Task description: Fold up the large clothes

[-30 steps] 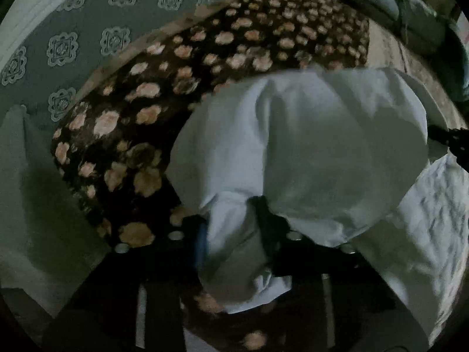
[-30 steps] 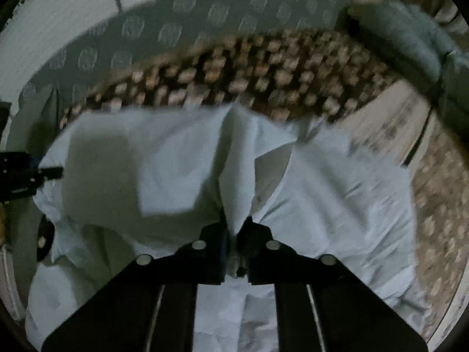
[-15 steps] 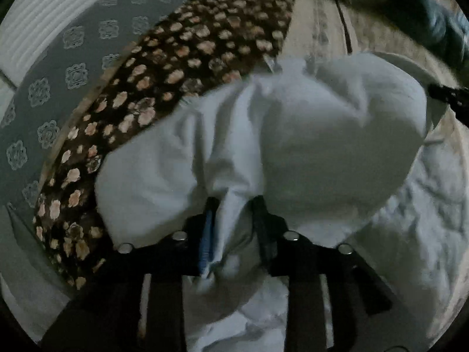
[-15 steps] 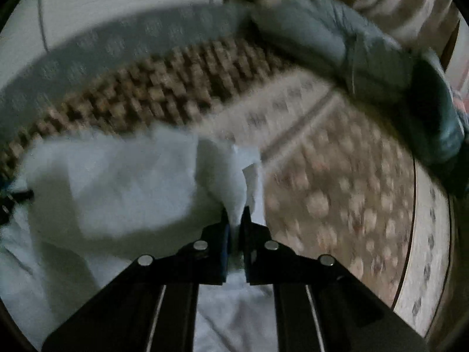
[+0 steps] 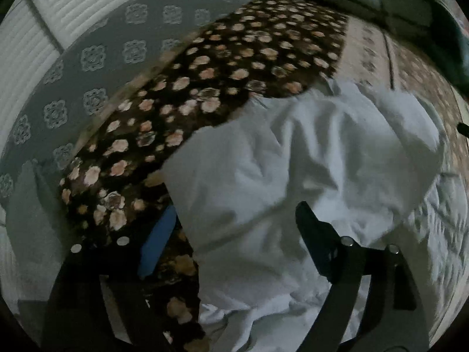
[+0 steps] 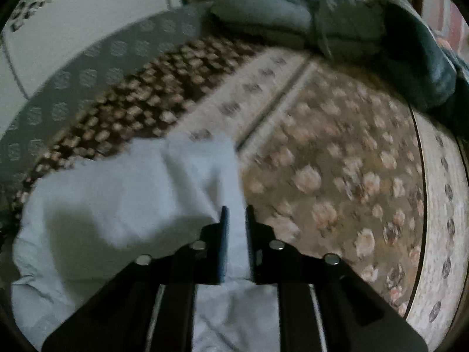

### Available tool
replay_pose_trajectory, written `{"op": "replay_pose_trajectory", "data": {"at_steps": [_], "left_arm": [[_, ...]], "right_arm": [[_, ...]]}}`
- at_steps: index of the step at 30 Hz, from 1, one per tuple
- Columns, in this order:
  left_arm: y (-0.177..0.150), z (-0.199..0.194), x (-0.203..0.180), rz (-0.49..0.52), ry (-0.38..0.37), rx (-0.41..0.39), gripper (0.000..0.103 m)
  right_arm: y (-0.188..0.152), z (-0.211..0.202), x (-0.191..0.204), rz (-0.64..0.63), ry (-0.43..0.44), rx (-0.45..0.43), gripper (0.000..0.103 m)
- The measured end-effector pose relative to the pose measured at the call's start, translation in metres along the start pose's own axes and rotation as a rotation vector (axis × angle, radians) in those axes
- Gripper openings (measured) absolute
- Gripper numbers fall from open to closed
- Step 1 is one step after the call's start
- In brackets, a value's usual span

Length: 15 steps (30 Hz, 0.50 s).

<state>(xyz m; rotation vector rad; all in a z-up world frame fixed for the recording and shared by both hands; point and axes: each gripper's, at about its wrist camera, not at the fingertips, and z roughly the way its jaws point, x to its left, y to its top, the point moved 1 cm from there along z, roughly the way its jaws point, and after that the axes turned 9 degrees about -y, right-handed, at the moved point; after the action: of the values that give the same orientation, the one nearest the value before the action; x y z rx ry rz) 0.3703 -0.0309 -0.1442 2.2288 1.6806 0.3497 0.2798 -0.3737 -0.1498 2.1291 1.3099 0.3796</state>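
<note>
A large white garment [image 5: 307,170] lies folded over on itself on a flowered bed cover. My left gripper [image 5: 234,214] is wide open just above the garment's near left part, its fingers apart on either side of the cloth. In the right wrist view the garment [image 6: 126,193] lies to the left, with its right edge running between the fingers of my right gripper [image 6: 236,209]. Those fingers stand a small gap apart with the cloth lying loose between them.
A dark brown flowered blanket [image 5: 211,67] lies beyond the garment on the left. A tan flowered bed cover [image 6: 337,161] spreads to the right. Grey-blue bedding [image 6: 307,14] is piled at the far end. A grey patterned headboard [image 5: 96,58] and a white wall stand behind.
Both grippers have let go of the garment: the left opened wide, the right opened a little. The raised fold has dropped flat onto the rest of the cloth.
</note>
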Motion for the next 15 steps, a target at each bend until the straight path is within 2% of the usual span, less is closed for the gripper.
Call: {"op": "replay_pose_trajectory", "data": {"at_steps": [1,2,4,7,9,10,11,15], "left_arm": [[0.009,0.001,-0.001,-0.032,-0.027,0.008,0.083],[0.020,0.006,-0.005,-0.053,-0.048,0.018,0.083],[0.026,0.015,-0.010,-0.090,-0.068,0.047,0.083],[0.022,0.046,-0.024,-0.136,-0.091,0.120,0.080],[0.007,0.067,-0.028,-0.144,-0.068,0.182,0.080],[-0.003,0.079,-0.031,-0.131,-0.047,0.207,0.085],[-0.009,0.086,-0.034,-0.115,-0.033,0.217,0.091],[-0.020,0.104,-0.039,-0.087,-0.010,0.231,0.094]], "right_arm": [[0.005,-0.005,0.013,-0.017,0.018,-0.020,0.061],[0.009,-0.006,0.025,-0.037,0.038,-0.032,0.064],[0.012,-0.002,0.066,-0.109,0.096,-0.014,0.064],[-0.002,0.022,0.105,-0.196,0.111,0.056,0.063],[-0.018,0.041,0.116,-0.240,0.091,0.096,0.062],[-0.024,0.047,0.117,-0.255,0.086,0.098,0.063],[-0.031,0.054,0.118,-0.276,0.076,0.093,0.063],[-0.050,0.060,0.122,-0.338,0.051,0.060,0.063]]}}
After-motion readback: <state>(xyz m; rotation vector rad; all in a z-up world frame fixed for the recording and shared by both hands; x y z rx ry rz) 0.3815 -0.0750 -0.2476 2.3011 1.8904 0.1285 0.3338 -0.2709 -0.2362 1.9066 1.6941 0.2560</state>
